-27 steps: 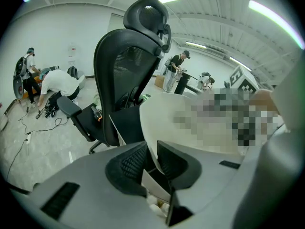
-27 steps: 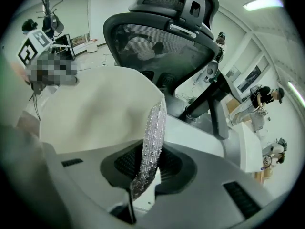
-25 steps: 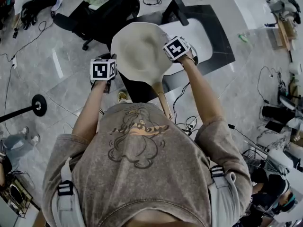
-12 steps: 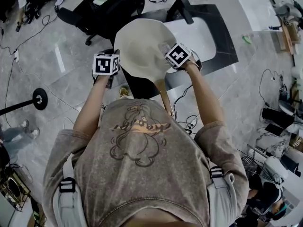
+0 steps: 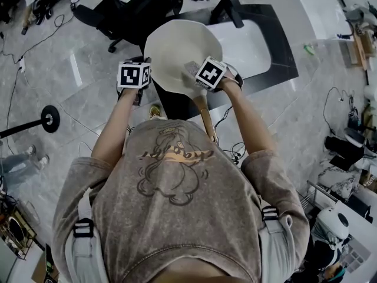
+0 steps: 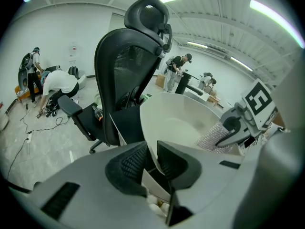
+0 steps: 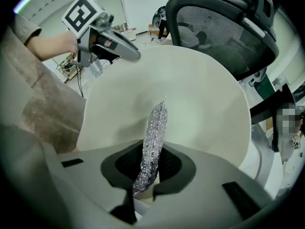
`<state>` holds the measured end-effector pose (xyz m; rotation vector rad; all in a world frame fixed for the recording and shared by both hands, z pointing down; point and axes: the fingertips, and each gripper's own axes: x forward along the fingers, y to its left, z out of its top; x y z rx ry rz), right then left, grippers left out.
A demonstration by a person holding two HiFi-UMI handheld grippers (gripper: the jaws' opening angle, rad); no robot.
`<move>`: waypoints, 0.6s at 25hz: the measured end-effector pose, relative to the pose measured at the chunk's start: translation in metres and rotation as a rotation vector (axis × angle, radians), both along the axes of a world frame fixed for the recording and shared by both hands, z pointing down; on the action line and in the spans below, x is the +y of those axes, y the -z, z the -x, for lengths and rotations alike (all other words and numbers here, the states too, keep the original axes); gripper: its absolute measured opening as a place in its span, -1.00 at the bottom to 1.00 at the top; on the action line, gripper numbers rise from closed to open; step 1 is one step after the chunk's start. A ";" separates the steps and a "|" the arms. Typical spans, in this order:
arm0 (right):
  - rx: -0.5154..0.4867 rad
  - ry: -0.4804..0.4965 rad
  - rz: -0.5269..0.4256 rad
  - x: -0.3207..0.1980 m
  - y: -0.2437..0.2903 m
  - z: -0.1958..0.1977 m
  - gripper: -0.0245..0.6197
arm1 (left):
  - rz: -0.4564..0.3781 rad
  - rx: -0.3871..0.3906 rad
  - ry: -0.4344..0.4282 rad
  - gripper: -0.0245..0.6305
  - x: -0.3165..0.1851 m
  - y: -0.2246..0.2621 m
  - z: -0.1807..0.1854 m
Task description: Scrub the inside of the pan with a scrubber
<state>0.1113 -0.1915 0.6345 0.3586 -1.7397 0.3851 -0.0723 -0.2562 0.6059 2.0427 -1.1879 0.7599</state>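
A cream pan (image 5: 171, 49) is held up in front of the person, its wooden handle (image 5: 205, 118) pointing back toward their chest. My left gripper (image 5: 144, 80) is shut on the pan's left rim (image 6: 148, 152), which runs between both pads. My right gripper (image 5: 192, 74) is shut on a silvery mesh scrubber (image 7: 153, 135) and points steeply down into the pan's inside (image 7: 190, 97). The scrubber's tip lies against the pan's inner face near the handle side. In the left gripper view the scrubber (image 6: 213, 137) shows under the right gripper (image 6: 223, 140).
A black mesh office chair (image 6: 127, 70) stands just beyond the pan. A dark table with a white board (image 5: 259, 43) lies to the right. Cables and a round-based stand (image 5: 47, 120) are on the grey floor, and people (image 6: 177, 73) work in the background.
The right gripper has moved left and down across the pan's inside with the scrubber, and its marker cube has rolled. The left gripper and the pan have stayed put.
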 end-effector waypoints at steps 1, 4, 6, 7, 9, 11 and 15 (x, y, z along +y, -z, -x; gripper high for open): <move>0.012 0.004 0.010 0.003 -0.001 0.001 -0.70 | 0.001 0.000 0.000 -0.70 0.000 0.000 0.000; 0.067 0.006 0.040 0.010 -0.002 -0.003 -0.70 | 0.000 -0.001 0.001 -0.70 0.000 0.000 0.001; 0.010 0.031 0.033 0.009 -0.003 0.012 -0.70 | -0.001 0.000 0.002 -0.70 0.000 0.000 0.000; -0.008 0.039 0.033 0.010 -0.003 0.017 -0.70 | 0.000 -0.001 0.002 -0.70 0.000 -0.001 0.000; -0.031 0.045 0.045 0.013 -0.004 0.025 -0.70 | 0.001 -0.003 0.002 -0.70 0.000 -0.001 0.000; -0.059 0.038 0.065 0.016 -0.005 0.034 -0.71 | 0.002 -0.004 0.002 -0.70 0.000 -0.001 0.000; -0.137 0.005 0.095 0.020 -0.008 0.058 -0.71 | 0.004 -0.004 0.000 -0.70 0.000 -0.001 0.000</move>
